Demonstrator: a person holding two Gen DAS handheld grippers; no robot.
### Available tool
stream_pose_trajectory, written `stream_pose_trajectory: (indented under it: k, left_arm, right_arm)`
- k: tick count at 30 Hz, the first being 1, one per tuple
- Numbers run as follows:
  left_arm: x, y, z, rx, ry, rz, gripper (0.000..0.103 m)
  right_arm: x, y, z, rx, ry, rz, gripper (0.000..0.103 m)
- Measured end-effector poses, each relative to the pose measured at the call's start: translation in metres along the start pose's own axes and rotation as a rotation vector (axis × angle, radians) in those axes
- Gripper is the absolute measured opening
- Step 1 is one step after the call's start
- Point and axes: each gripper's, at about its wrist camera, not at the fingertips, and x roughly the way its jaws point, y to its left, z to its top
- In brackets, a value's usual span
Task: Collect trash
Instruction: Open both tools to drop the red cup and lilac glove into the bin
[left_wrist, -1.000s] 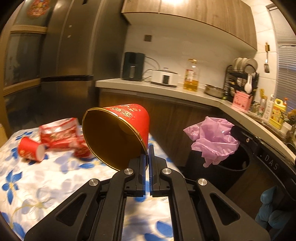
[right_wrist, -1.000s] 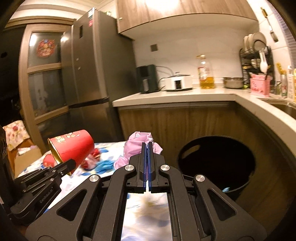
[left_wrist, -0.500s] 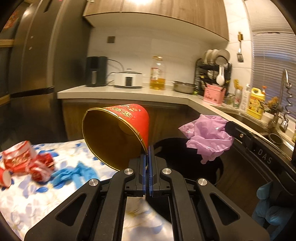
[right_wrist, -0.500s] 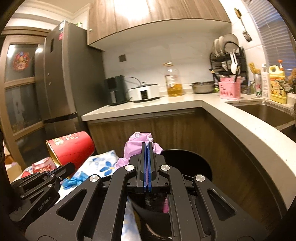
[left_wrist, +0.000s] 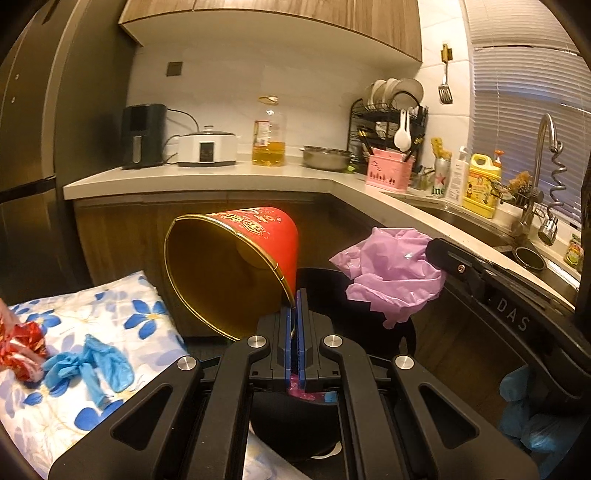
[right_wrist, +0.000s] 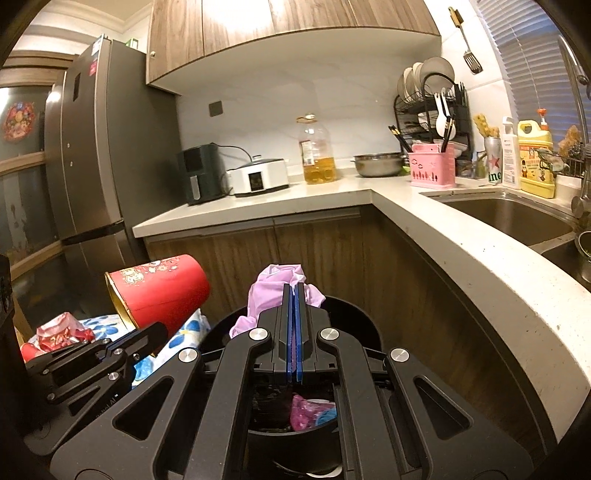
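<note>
My left gripper (left_wrist: 295, 295) is shut on the rim of a red paper bucket (left_wrist: 236, 266) with a gold inside, held tilted over the black trash bin (left_wrist: 402, 332). My right gripper (right_wrist: 294, 290) is shut on a crumpled pink plastic bag (right_wrist: 275, 291), also above the black trash bin (right_wrist: 354, 317). In the left wrist view the pink bag (left_wrist: 388, 273) hangs from the right gripper at the right. In the right wrist view the red bucket (right_wrist: 159, 295) shows at the left. Pink and blue trash (right_wrist: 310, 411) lies inside the bin.
A flowered tablecloth (left_wrist: 122, 314) at the left carries blue gloves (left_wrist: 92, 365) and red wrappers (left_wrist: 22, 347). The L-shaped counter (right_wrist: 461, 251) with sink (right_wrist: 509, 218), oil bottle (right_wrist: 317, 151) and dish rack runs behind and to the right. A fridge (right_wrist: 96, 158) stands at the left.
Both grippers swung right from over the table to above the bin, still carrying the bucket and the bag. The table and its trash slid to the left edge of view.
</note>
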Motion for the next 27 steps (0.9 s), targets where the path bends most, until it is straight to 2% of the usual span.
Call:
stream_pose_trajectory:
  k: [10,24,26,27]
  left_arm:
    - [0.015,-0.004,0.000,0.007,0.009,-0.025,0.002]
    - [0.033,-0.004,-0.007,0.016,0.063,-0.051,0.004]
    - [0.033,-0.002,-0.007,0.010,0.064,-0.049,0.022]
    - [0.033,-0.001,-0.007,0.001,0.063,-0.053,0.027]
  right_arm:
    - [0.009,-0.005,0.001,0.007,0.009,-0.007,0.001]
    - [0.028,-0.010,-0.002,0.030,0.062,-0.002,0.003]
    - [0.031,-0.013,-0.004,0.039,0.075,-0.009,0.004]
    - [0.032,-0.013,-0.005,0.041,0.078,-0.012,0.005]
